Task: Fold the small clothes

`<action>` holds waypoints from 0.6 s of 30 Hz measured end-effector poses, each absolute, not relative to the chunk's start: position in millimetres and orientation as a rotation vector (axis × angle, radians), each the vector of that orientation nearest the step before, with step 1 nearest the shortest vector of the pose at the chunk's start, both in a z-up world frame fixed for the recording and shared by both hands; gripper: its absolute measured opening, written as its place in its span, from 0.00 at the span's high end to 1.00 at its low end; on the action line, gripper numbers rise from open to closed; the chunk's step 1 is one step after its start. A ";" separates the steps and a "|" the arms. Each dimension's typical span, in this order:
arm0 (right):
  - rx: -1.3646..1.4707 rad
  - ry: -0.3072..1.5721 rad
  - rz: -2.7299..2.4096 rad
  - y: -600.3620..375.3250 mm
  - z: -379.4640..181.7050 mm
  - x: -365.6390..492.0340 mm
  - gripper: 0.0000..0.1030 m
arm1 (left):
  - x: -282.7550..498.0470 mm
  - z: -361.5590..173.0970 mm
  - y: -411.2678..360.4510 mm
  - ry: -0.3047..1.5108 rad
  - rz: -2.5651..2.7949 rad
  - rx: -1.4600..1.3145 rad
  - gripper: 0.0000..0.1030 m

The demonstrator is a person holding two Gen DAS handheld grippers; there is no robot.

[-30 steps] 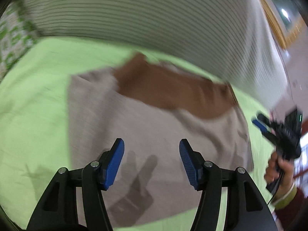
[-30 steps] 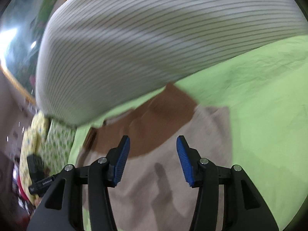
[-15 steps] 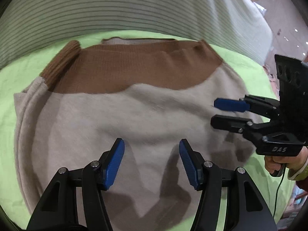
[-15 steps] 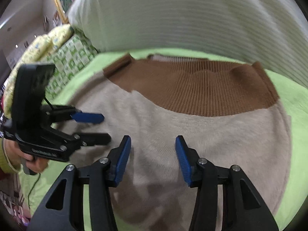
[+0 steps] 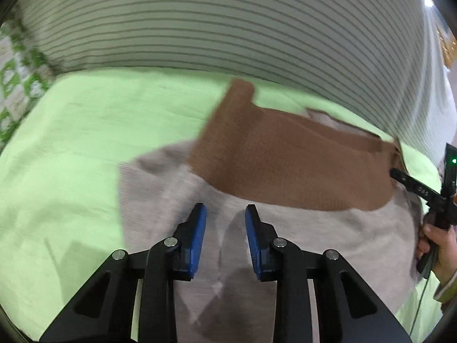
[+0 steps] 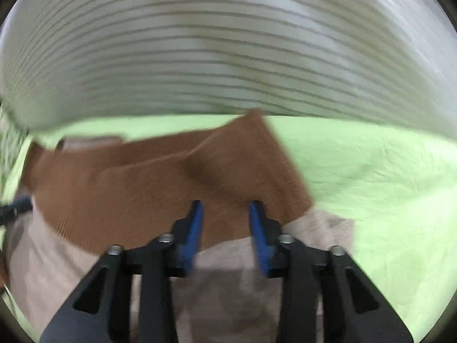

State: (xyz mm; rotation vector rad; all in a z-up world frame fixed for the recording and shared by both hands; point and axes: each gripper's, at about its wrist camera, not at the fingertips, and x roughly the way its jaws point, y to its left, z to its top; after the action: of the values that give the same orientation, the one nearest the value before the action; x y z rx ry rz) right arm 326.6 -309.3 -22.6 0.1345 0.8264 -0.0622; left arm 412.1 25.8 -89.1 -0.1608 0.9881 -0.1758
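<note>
Left wrist view looks down on a small knit sweater (image 5: 285, 223), beige with a wide brown ribbed top part, lying flat on a bed with a light green sheet (image 5: 71, 157). The sweater lies toward the right side of the sheet in this view, and its brown part lies close to a big white pillow with thin dark stripes (image 5: 228, 28) along the far edge of the bed. A green and white patterned cloth (image 5: 17, 80) shows at the far left edge.

The left claw (image 5: 225, 211) hangs over the beige part. Its blue pads are closing, with a gap between them and no cloth pinched in the gap. Its shadow falls on the sweater below.

At the right edge a hand (image 5: 440, 245) holds the right claw's black handle.

Right wrist view is blurry. The right claw (image 6: 225, 208) hangs over the line where brown meets beige. Its blue pads are closing too, and nothing is pinched between them. One brown sleeve (image 6: 257, 154) lies folded over the brown part, reaching up to the striped pillow.
</note>
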 end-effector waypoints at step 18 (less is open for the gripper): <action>0.371 0.750 -0.011 -348.8 5.7 211.9 0.46 | 309.7 -67.8 66.6 0.968 -0.073 -0.275 0.26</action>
State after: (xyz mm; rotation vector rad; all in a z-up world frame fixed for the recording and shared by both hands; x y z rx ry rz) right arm 211.9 -348.8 5.7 0.3715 0.7503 -0.0105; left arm 309.7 66.6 -67.8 -0.2752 0.9675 -0.0725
